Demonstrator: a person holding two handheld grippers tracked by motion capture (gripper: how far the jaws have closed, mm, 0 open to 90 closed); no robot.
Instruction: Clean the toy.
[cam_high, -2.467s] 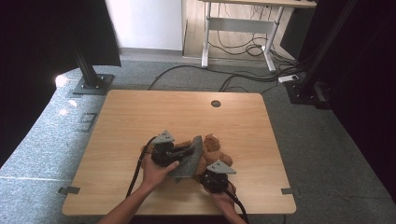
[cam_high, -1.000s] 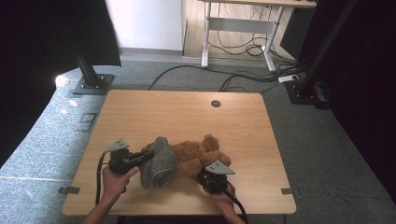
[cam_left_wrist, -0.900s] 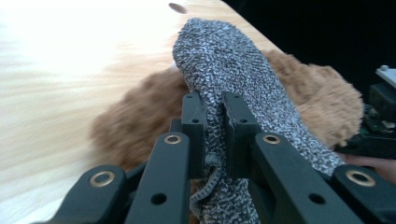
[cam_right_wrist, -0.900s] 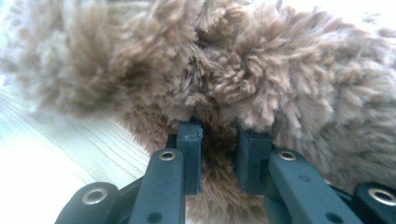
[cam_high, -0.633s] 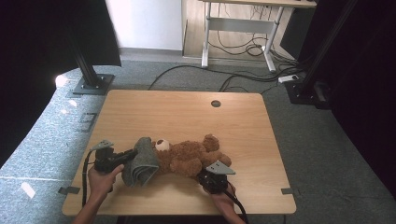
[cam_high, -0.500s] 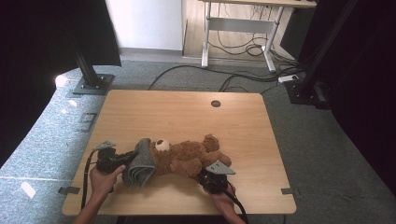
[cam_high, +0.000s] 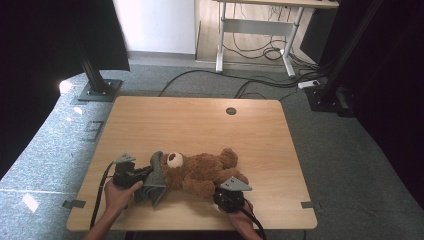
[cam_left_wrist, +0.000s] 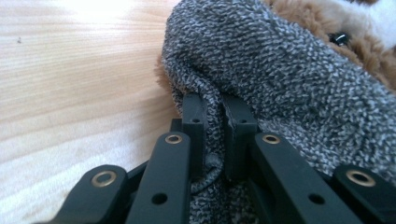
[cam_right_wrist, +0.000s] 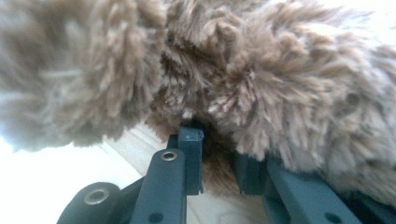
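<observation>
A brown teddy bear (cam_high: 202, 171) lies on its back across the wooden table (cam_high: 200, 125), head to the left. A grey knitted garment (cam_high: 152, 180) bunches at its head. My left gripper (cam_high: 142, 174) is shut on a fold of that grey knit (cam_left_wrist: 280, 84), seen pinched between the two black jaws of the left gripper (cam_left_wrist: 214, 119). The bear's face (cam_left_wrist: 355, 28) peeks out beyond the fabric. My right gripper (cam_high: 227, 192) sits at the bear's lower body, shut on a tuft of its brown fur (cam_right_wrist: 261, 93), with the right gripper (cam_right_wrist: 215, 140) pressed into the plush.
The table's far half is bare wood with a round cable hole (cam_high: 230, 111). The front edge of the table (cam_high: 190, 227) runs just behind both hands. Stand bases (cam_high: 97, 90) and cables (cam_high: 260, 85) lie on the grey floor beyond.
My left gripper has pulled the grey knit leftward off the bear's body to its head and sunk toward the table. The bear shifted left with it. The right gripper stayed put.
</observation>
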